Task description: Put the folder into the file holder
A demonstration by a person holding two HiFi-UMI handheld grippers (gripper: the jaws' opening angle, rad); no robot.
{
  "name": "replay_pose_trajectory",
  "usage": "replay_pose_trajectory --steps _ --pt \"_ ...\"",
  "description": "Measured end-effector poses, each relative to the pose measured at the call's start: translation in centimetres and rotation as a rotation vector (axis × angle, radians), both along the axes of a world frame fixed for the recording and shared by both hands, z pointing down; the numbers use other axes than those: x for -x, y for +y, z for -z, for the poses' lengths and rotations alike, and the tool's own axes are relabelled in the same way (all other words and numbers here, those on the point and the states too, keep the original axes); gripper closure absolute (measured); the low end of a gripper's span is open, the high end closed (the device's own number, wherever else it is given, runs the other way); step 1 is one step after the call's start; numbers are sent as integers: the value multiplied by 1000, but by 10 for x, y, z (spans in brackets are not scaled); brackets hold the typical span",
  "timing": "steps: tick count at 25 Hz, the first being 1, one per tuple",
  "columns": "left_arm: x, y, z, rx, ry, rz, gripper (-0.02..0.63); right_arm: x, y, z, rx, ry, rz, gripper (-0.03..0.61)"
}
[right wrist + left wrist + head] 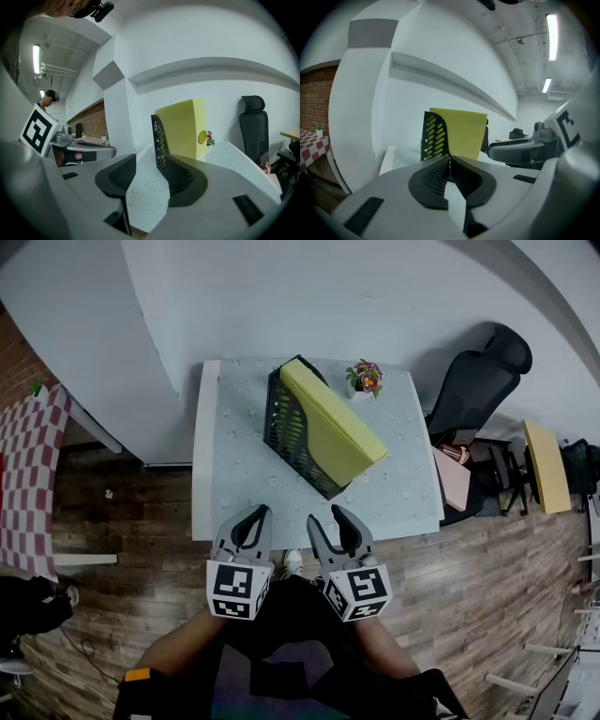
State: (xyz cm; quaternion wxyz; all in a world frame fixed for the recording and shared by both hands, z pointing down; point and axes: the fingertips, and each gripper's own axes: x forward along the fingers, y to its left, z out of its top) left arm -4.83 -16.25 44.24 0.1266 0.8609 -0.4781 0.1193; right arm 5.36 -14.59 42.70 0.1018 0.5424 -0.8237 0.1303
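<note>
A yellow folder stands tilted inside a black mesh file holder in the middle of the table, its upper corner jutting out to the right. The left gripper view shows the folder behind the holder's slotted wall. The right gripper view has folder and holder straight ahead. Both grippers hover at the table's near edge, well short of the holder. My left gripper is shut with its tips touching and holds nothing. My right gripper is open and empty.
The table has a pale spotted cloth. A small flower pot stands at its far right corner. A black office chair and a pink box are to the right, and a checked table to the left.
</note>
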Motion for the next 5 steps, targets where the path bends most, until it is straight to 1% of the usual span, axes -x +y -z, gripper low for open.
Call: replay_pose_trajectory --steps 5 --pt "-2 -2 2 -7 -3 -4 600 -3 -2 0 -2 0 -2 385"
